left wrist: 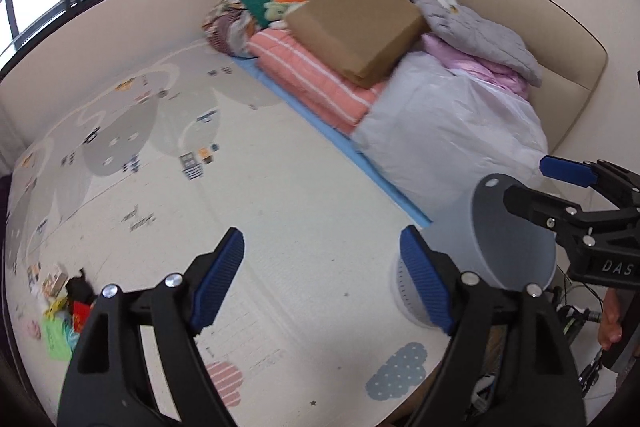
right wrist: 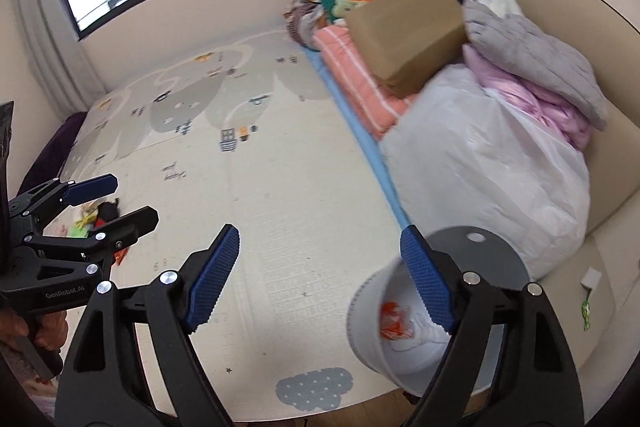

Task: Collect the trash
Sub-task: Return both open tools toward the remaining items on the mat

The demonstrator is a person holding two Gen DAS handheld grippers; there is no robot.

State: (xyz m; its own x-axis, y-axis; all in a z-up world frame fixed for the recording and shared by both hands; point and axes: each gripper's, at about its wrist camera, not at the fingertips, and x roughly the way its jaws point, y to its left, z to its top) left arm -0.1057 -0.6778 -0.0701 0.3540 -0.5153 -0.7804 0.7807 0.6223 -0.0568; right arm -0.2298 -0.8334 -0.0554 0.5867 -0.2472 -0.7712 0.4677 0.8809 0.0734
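With both my left tool and right tool spread wide and empty, the small heap of colourful wrappers lay far left while the pale grey round plastic bin sat right, so a hasty swing risked toppling it.

- The litter pile by the play mat's left edge is too blurred to identify.
- The right hand-held gripper's finger hides part of the bin.
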